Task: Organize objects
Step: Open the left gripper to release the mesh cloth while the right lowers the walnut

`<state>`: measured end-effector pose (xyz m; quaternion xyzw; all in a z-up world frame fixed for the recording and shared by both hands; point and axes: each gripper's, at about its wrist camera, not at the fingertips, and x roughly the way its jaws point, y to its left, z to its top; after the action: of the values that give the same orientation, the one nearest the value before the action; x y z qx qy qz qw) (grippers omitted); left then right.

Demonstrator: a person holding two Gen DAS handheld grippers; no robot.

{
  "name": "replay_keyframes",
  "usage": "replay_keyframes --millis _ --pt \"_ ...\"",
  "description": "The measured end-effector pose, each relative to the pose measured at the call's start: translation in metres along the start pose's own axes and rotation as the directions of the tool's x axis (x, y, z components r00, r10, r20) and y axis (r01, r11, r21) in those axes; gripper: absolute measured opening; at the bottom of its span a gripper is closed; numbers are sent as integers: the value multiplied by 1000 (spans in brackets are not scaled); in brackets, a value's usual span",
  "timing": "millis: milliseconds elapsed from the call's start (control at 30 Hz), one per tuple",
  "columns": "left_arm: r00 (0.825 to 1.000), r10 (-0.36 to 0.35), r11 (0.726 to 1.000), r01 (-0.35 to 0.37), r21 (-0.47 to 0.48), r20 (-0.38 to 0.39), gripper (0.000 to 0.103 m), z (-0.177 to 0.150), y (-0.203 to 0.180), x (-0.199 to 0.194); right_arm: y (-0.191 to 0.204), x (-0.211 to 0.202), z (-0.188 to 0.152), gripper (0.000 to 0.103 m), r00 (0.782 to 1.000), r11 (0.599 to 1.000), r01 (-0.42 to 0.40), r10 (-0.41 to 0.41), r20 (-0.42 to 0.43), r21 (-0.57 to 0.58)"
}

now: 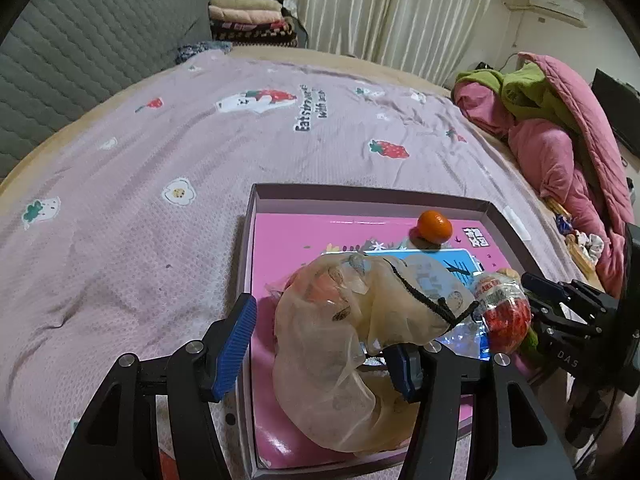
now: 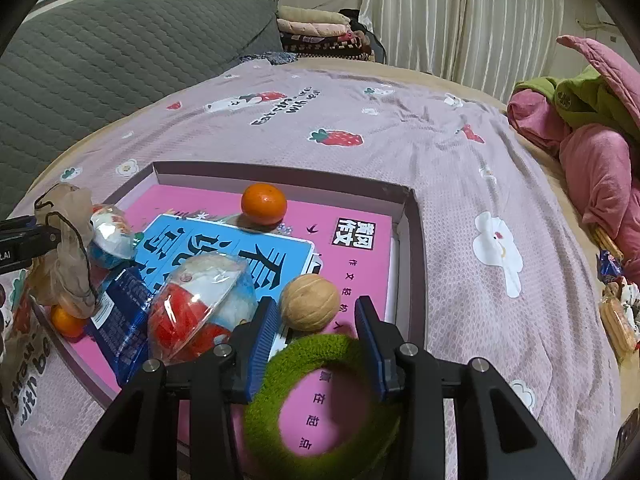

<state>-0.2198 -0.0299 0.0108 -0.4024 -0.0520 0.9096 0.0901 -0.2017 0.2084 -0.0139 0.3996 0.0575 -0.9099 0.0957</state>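
Note:
A shallow cardboard box lined with a pink book lies on the bed. In it are an orange, a walnut, a second orange, a blue snack packet and red-and-white wrapped snacks. My left gripper is open; a sheer drawstring pouch drapes over its right finger. My right gripper is open around a green fuzzy ring lying in the box's near part, and also shows in the left wrist view.
The bed has a lilac strawberry-print sheet. A grey quilted headboard stands at the left. Pink and green bedding is piled at the right, with wrapped sweets beside it. Folded blankets sit at the back.

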Motion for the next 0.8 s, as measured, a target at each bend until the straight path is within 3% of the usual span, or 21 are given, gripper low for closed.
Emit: replay_keyframes --millis 267,800 --pt "999 2 1000 -3 26 37 61 -5 -8 -10 0 -4 -3 41 1000 1000 -1 1 5 3" --pt "997 22 1000 -21 14 -80 61 5 -11 -13 -2 -11 -1 41 1000 1000 -15 15 16 10"
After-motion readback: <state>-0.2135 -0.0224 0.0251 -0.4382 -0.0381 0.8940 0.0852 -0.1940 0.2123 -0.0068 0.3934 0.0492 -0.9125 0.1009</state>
